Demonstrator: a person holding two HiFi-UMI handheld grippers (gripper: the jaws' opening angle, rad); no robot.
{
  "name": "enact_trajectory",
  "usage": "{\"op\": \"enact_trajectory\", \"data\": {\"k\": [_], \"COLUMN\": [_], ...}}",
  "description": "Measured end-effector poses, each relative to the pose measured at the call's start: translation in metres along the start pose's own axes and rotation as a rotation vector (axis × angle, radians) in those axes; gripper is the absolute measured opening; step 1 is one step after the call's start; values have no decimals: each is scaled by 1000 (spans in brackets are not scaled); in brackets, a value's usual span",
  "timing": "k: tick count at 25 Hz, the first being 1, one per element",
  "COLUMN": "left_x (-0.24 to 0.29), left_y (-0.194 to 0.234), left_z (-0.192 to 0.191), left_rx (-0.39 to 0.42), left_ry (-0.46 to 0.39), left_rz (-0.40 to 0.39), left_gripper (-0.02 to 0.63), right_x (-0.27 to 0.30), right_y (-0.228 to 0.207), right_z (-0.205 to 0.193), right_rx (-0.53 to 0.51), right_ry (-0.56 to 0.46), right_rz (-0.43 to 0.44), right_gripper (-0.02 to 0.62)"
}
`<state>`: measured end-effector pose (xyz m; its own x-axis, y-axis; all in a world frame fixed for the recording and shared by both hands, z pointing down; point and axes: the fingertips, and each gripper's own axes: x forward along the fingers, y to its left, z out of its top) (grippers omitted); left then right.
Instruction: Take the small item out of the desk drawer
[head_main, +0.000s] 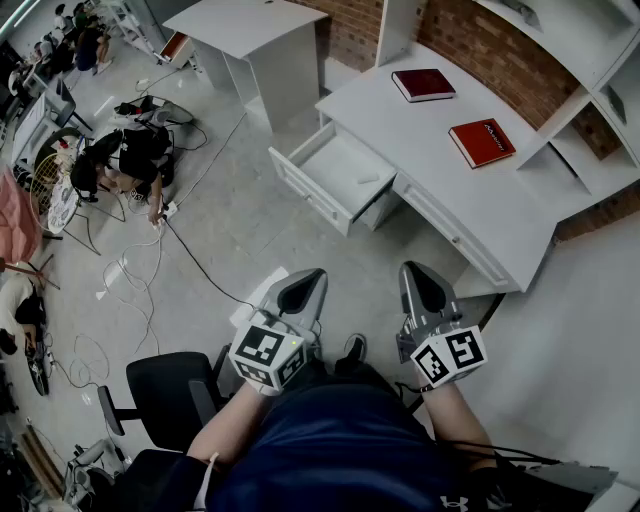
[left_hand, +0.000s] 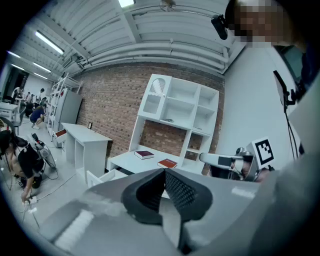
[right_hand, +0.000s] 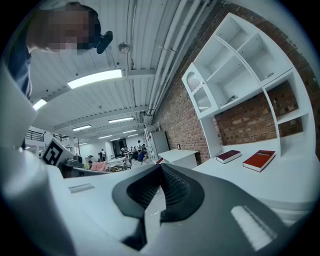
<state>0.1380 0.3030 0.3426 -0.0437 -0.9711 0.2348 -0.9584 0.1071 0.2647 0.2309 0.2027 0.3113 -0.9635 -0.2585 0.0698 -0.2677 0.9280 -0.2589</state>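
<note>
Your left gripper (head_main: 303, 283) and right gripper (head_main: 424, 280) are both closed with nothing between the jaws, held low near your body and well apart from the desk (head_main: 420, 140). The small item (head_main: 370, 180) lies inside the open drawer (head_main: 305, 190), untouched.

The left claw (left_hand: 164, 175) and right claw (right_hand: 159, 172) have smooth, matt grey plastic shells and black, ribbed, rubbery-looking pads (left_hand: 185, 192). Ahead of both claws, the worktop (head_main: 430, 160) and its open drawer (head_main: 310, 195) look painted white, smooth and satin. Beyond them, a brick wall (head_main: 470, 40) is rough and matt. Below the claws, the pale floor (head_main: 240, 230) is smooth with a faint sheen.
</note>
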Motion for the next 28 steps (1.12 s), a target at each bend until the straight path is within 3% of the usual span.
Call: {"op": "enact_trajectory", "data": {"k": [10,20,28], "left_x": [-14,-27,10], "left_y": [36,86,112], "left_z": [11,24,36], "left_rx": [-5,8,-4], "left_ry": [-22,-46,-14], "left_rz": [-18,-52,-59], "left_gripper": [3,3,3], "right_x": [25,51,81], "right_y": [23,40,9], "right_z": [2,7,19], "right_rx": [-28,-98,-140], "right_ry": [1,0,34], "right_rz": [-25,-108,-147], "right_gripper": [2,3,3]}}
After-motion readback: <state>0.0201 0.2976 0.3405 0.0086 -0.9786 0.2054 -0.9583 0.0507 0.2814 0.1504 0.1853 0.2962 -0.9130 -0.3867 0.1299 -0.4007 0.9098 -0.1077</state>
